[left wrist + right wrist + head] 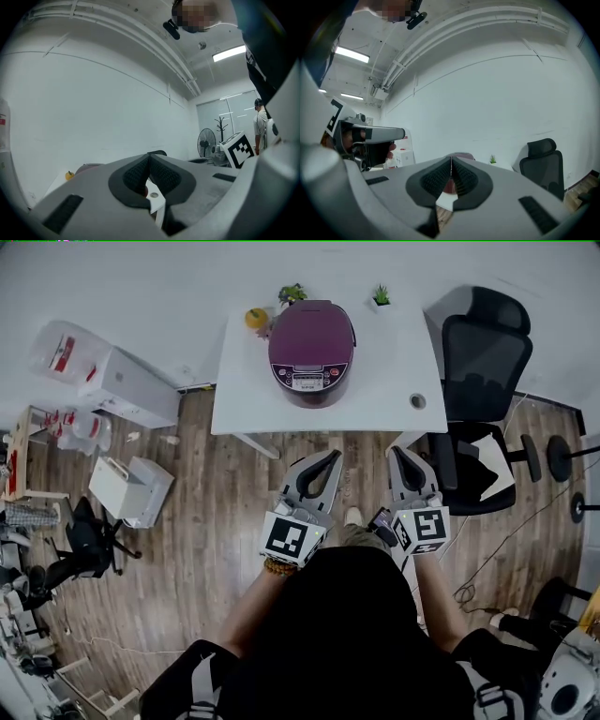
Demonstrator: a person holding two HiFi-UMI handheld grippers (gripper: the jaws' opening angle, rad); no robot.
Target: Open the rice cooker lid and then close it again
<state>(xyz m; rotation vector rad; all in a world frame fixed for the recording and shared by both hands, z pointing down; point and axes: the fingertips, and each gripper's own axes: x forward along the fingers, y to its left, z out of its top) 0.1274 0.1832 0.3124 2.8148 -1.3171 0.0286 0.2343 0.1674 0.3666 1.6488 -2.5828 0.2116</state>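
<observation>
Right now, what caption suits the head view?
Left hand-held gripper and right hand-held gripper, both shut, point toward a closed purple rice cooker on a white table.

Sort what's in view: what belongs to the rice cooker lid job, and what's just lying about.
For the job:
rice cooker, lid down, on the white table
left gripper and right gripper, both shut and empty

Lying about:
small yellow object
left potted plant
right potted plant
office chair
white box on the floor
</observation>
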